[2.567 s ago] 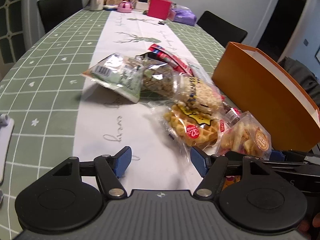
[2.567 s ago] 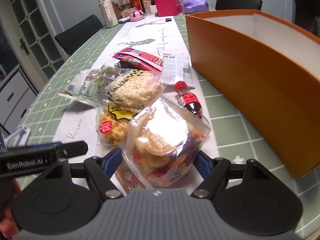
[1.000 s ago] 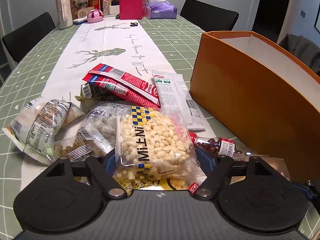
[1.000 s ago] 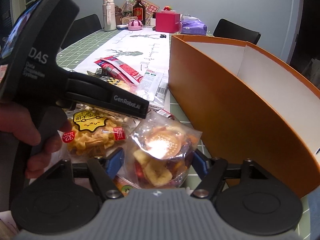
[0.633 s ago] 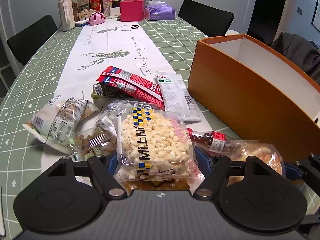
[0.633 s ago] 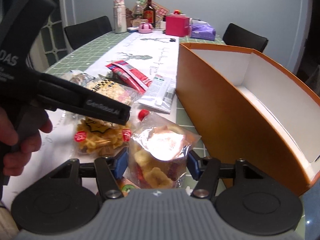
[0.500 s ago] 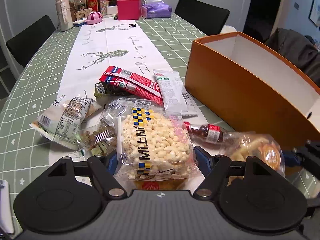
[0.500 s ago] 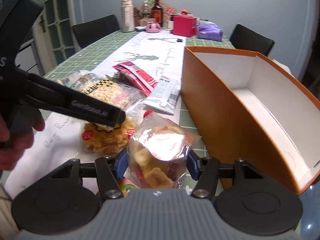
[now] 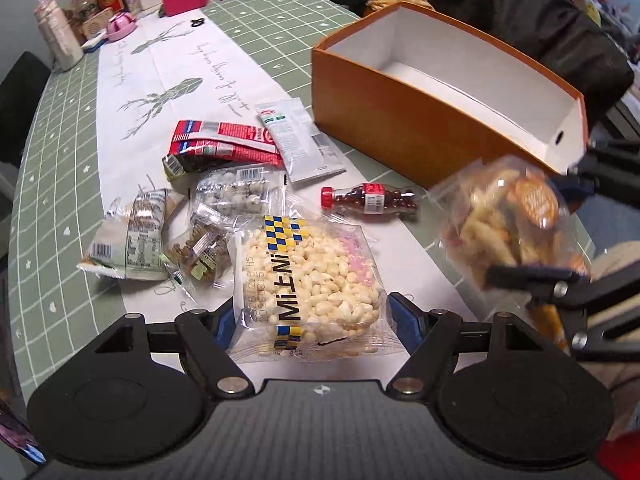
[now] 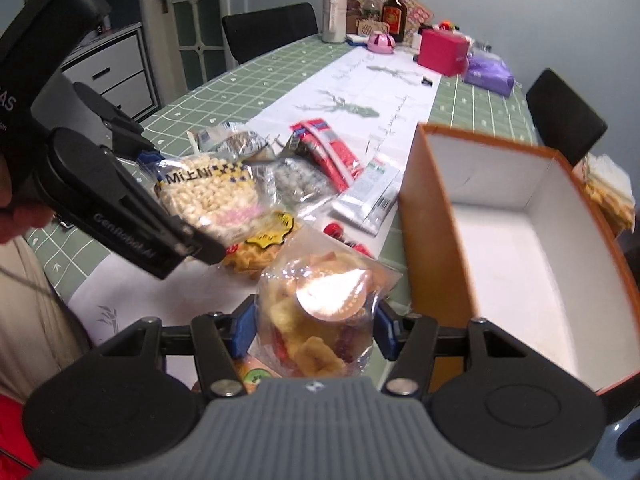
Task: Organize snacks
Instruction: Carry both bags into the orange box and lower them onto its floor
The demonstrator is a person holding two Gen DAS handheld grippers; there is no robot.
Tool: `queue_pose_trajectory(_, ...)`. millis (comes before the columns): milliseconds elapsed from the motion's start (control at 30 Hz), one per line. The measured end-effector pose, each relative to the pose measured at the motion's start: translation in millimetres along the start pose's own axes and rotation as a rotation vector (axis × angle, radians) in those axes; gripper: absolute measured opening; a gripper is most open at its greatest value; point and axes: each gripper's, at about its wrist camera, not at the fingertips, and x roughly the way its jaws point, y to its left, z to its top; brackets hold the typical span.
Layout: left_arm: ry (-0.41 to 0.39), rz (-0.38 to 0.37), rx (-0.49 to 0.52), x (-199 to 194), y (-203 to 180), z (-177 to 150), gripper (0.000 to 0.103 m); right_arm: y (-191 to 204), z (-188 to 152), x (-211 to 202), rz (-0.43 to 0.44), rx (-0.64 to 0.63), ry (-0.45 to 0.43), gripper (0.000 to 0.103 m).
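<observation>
A long table point(image 9: 52, 168) under a green grid-patterned cloth fills both views, with a white runner point(image 9: 168, 80) printed with deer and script down its middle. The orange box point(image 9: 400, 120), white inside and with nothing in it, stands on the cloth just beside the runner and serves as the landmark. Near the box's long wall lie a white sachet point(image 9: 300, 140), red packets point(image 9: 224, 144) and a small red-capped bottle point(image 9: 368, 199); farther from the box sit clear packs of nuts point(image 9: 236, 192) and a silver-green wrapper point(image 9: 132, 236). A yellow waffle pack point(image 10: 264, 248) lies on the runner, a little off the box's near corner. The left gripper point(image 9: 312, 316) has its jaws clamped on a clear bag of puffed grains point(image 9: 312, 276), held above the runner away from the box. The right gripper point(image 10: 316, 330) grips a clear bag of mixed fruit chips point(image 10: 320, 312) close to the box's near corner; its jaws have just been closing, with that bag between them. In the left wrist view this bag is blurred, so its exact height against the box rim is hard to judge. At the far end of the table, well apart from the box, stand a pink box point(image 10: 442, 56), a purple pack point(image 10: 490, 74), a brown bottle point(image 10: 394, 12) and a pale flask point(image 10: 334, 10). Black chairs point(image 10: 272, 32) ring the table; behind are a grey wall, a glazed door and white drawers point(image 10: 116, 76).
</observation>
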Motion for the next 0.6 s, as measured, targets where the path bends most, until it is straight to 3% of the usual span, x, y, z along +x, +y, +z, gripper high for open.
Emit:
queue_pose_trajectory(133,-0.005,0.011,0.093,-21,-7,19,0.086,-11,17,-24,-0.01,-0.029,-0.034,0.057)
queue_pose_trajectory(333,-0.115,0.064,0.198,-55,-19,63,0.086,-35,37,-50,-0.101,-0.074,-0.079,0.057)
queue_pose_trajectory(600,-0.158,0.01,0.294,-38,-60,121,0.086,-97,41,-38,-0.199,-0.059,0.008,0.057)
